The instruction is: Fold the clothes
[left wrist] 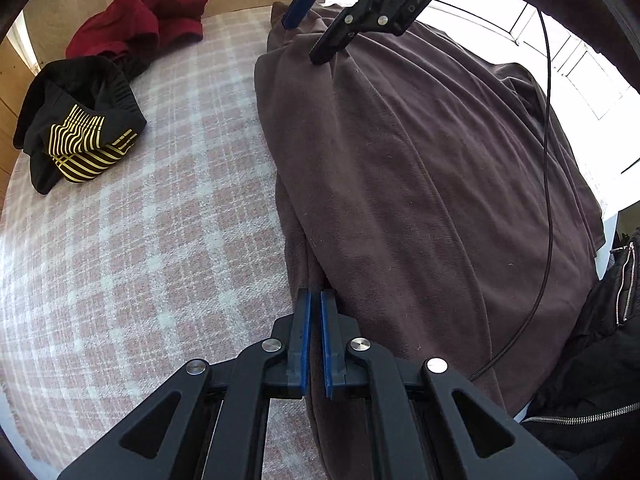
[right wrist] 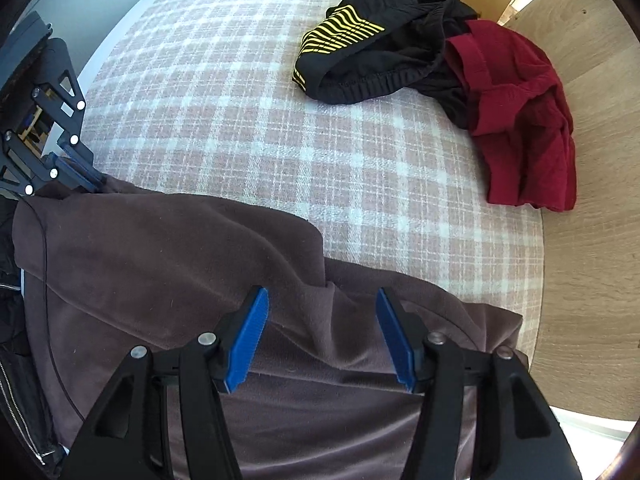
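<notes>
Looking at it, the brown garment (left wrist: 420, 184) lies spread on the checked blanket (left wrist: 160, 220), part doubled over itself, so it's mid-fold or barely shaped. Left gripper (left wrist: 316, 300) is pinched tight on its edge; right gripper (right wrist: 322, 336) hangs spread wide above the cloth, gripping nothing. Black-and-yellow garment (right wrist: 360, 52) and red garment (right wrist: 520, 120) sit crumpled, well apart.

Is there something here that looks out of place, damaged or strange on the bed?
Nothing looks damaged or spilled. The black garment with yellow stripes and the red garment lie crumpled, unfolded, at the far side of the checked blanket. The brown garment is bunched where the left gripper pinches its edge; the right gripper is open above it.
</notes>
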### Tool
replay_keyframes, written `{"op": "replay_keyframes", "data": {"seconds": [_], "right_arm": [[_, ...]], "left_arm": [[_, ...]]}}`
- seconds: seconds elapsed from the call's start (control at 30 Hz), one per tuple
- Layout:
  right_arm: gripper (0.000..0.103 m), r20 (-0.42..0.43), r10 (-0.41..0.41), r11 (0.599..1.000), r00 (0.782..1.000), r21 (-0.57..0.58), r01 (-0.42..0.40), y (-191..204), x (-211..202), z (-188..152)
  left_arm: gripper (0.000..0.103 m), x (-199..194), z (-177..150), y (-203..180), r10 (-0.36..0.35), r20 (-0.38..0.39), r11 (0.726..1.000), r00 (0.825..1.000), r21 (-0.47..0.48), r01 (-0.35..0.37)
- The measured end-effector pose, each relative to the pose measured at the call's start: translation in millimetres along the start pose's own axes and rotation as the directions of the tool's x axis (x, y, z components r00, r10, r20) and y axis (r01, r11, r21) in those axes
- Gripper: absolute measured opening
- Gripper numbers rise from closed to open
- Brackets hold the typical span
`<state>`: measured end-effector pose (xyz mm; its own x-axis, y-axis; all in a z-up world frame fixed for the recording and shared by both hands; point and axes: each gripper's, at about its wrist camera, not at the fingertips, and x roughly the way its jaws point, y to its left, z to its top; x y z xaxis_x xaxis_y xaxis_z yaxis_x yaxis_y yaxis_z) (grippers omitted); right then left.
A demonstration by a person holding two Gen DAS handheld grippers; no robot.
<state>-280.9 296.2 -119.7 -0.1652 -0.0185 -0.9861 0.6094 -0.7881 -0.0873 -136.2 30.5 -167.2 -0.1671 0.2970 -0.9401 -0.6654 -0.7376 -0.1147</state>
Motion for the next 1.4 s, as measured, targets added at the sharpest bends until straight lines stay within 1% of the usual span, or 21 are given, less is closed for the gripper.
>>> {"op": "replay_keyframes", "data": {"seconds": [0.03,0.07,0.1,0.17,0.33,0.53,0.6,0.7,0.77,0.8,0.87,0.9,0.93,0.97,1.0,1.07,1.13,1.2,1.23,1.3,1.4], "right_arm": [[0.045,-0.013,0.025,1.000,1.000,-0.002,-0.025,1.6,4.4,1.5],[0.017,-0.016,0.041,0.999,0.999,-0.006,-0.041,2.6,3.8,-0.3],[0.015,-0.010,0.040,0.999,0.999,-0.012,-0.040,3.5,-0.3,-4.6],[0.013,0.002,0.038,0.999,0.999,-0.025,-0.038,5.3,-8.4,-13.0],[0.011,0.028,0.046,0.999,0.999,0.002,-0.046,-2.9,-24.6,-31.1],[0.011,0.055,0.038,0.999,0.998,0.017,-0.039,-5.2,-26.1,-34.0],[0.011,0.068,0.039,0.999,0.997,0.029,-0.041,-9.3,-27.0,-30.6],[0.011,0.094,0.026,0.999,0.995,0.045,-0.030,-13.1,-18.8,-20.5],[0.011,0.107,0.006,0.999,0.994,0.049,-0.012,-12.6,-9.9,-10.0],[0.011,0.098,-0.004,0.999,0.995,0.053,-0.001,-12.9,-2.6,-3.6],[0.014,0.064,-0.036,0.998,0.997,0.051,0.033,-12.9,13.8,8.5],[0.015,0.047,-0.048,0.998,0.998,0.042,0.046,-12.1,18.7,12.2],[0.019,0.033,-0.060,0.998,0.998,0.034,0.059,-11.4,20.8,14.9],[0.027,0.027,-0.081,0.997,0.996,0.021,0.081,-10.2,19.6,16.1],[0.038,0.028,-0.115,0.993,0.993,0.006,0.115,-8.4,15.0,15.3],[0.046,0.037,-0.151,0.988,0.988,-0.011,0.151,-6.5,4.9,12.5],[0.048,0.047,-0.173,0.984,0.984,-0.024,0.174,-5.1,-5.3,9.8],[0.049,0.058,-0.149,0.989,0.987,-0.007,0.150,-5.3,-10.3,9.9],[0.050,0.056,-0.138,0.990,0.989,-0.001,0.138,-4.6,-8.9,11.9],[0.052,0.041,-0.131,0.991,0.991,-0.005,0.131,-2.0,-2.6,16.9],[0.053,0.009,-0.131,0.991,0.991,-0.034,0.131,3.4,9.7,23.6]], "left_arm": [[0.005,1.0,-0.5,0.7,0.000,-0.001,1.000,1.000,-0.003,0.000],[0.006,2.0,-1.1,1.3,0.001,-0.002,1.000,1.000,-0.005,-0.001],[0.007,3.0,-1.8,1.8,0.003,-0.003,1.000,1.000,-0.007,-0.003],[0.014,4.9,-3.0,2.6,0.003,-0.005,1.000,1.000,-0.012,-0.003],[0.014,8.8,3.4,-6.0,-0.002,-0.003,1.000,1.000,0.020,0.002],[0.015,20.5,22.0,-9.5,0.005,0.020,0.999,1.000,0.032,-0.006],[0.019,24.1,23.9,-5.8,0.045,0.024,0.999,0.999,0.018,-0.046],[0.021,20.8,19.7,16.1,0.066,0.029,0.994,0.997,-0.094,-0.063],[0.021,16.3,14.3,26.9,0.120,0.031,0.985,0.992,-0.132,-0.115],[0.021,13.9,11.1,32.0,0.143,0.030,0.979,0.989,-0.150,-0.137],[0.019,9.1,2.0,41.2,0.218,0.005,0.961,0.976,-0.173,-0.214],[0.018,3.6,-4.9,44.7,0.239,-0.001,0.954,0.971,-0.185,-0.235],[0.018,-5.3,-13.8,49.5,0.238,0.001,0.951,0.971,-0.203,-0.233],[0.018,-15.7,-23.7,55.4,0.230,0.005,0.949,0.973,-0.223,-0.223],[0.018,-25.8,-34.5,56.5,0.208,0.011,0.950,0.978,-0.239,-0.199],[0.018,-45.2,-57.5,51.6,0.142,0.023,0.955,0.990,-0.267,-0.131],[0.019,-53.1,-61.6,36.8,0.055,0.027,0.957,0.998,-0.287,-0.045],[0.019,-56.4,-80.1,9.9,-0.043,0.022,0.958,0.999,-0.284,0.047],[0.019,-54.9,-88.1,-1.5,-0.073,0.014,0.956,0.997,-0.283,0.074],[0.019,-47.4,-97.9,-19.4,-0.102,-0.010,0.954,0.995,-0.283,0.095],[0.022,-36.1,-112.7,-46.3,-0.146,-0.045,0.950,0.988,-0.285,0.127]]}}
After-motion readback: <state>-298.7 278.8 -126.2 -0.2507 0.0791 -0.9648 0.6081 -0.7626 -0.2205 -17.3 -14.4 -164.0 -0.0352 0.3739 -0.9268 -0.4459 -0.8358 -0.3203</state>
